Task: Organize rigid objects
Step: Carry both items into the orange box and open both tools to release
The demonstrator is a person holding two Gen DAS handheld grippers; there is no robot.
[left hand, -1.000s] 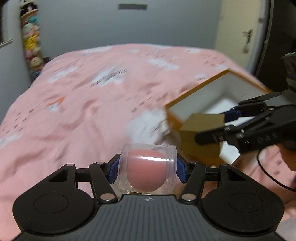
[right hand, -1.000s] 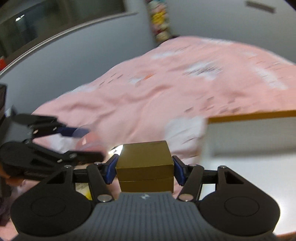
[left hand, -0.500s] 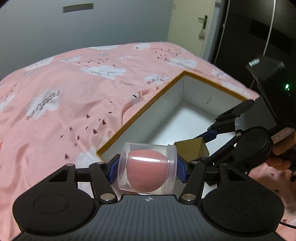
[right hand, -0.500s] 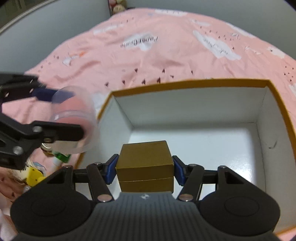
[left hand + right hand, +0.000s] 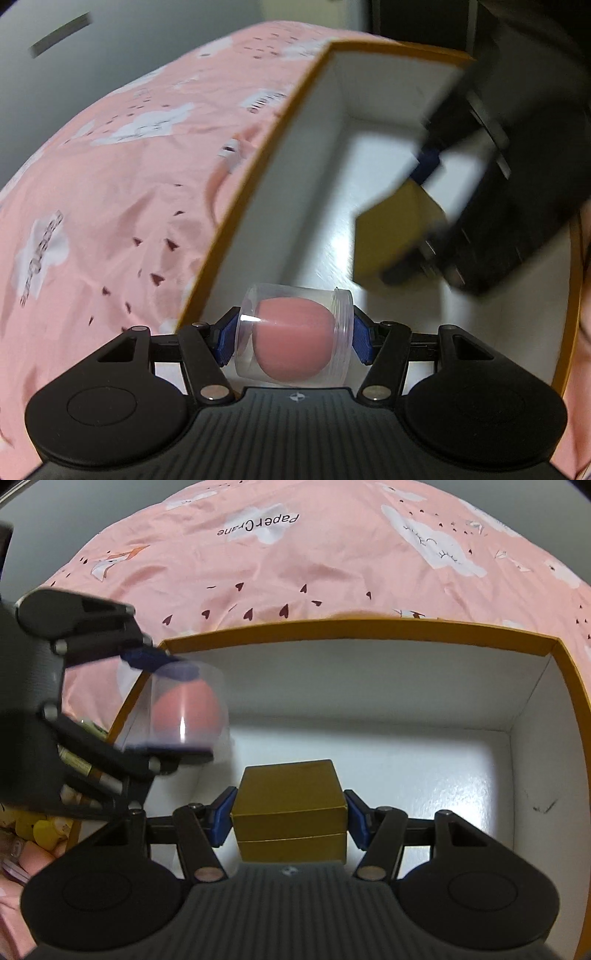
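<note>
My left gripper (image 5: 293, 338) is shut on a clear plastic jar with a pink ball inside (image 5: 293, 338), held at the near left wall of an open white box with an orange rim (image 5: 280, 122). My right gripper (image 5: 290, 814) is shut on a gold cube box (image 5: 290, 801) and holds it low inside the same white box (image 5: 424, 768). In the right wrist view the left gripper (image 5: 173, 709) and its jar (image 5: 184, 710) hang over the box's left rim. In the left wrist view the right gripper (image 5: 417, 225) and the gold box (image 5: 391, 236) are blurred.
The box lies on a bed with a pink cloud-print cover (image 5: 295, 565). Small yellow and pink items (image 5: 44, 830) lie on the cover left of the box. A grey wall (image 5: 110, 48) is behind the bed.
Both grippers have moved forward and down into the white box, still holding their objects. The left gripper's jar has gone from outside the box to its left wall.
</note>
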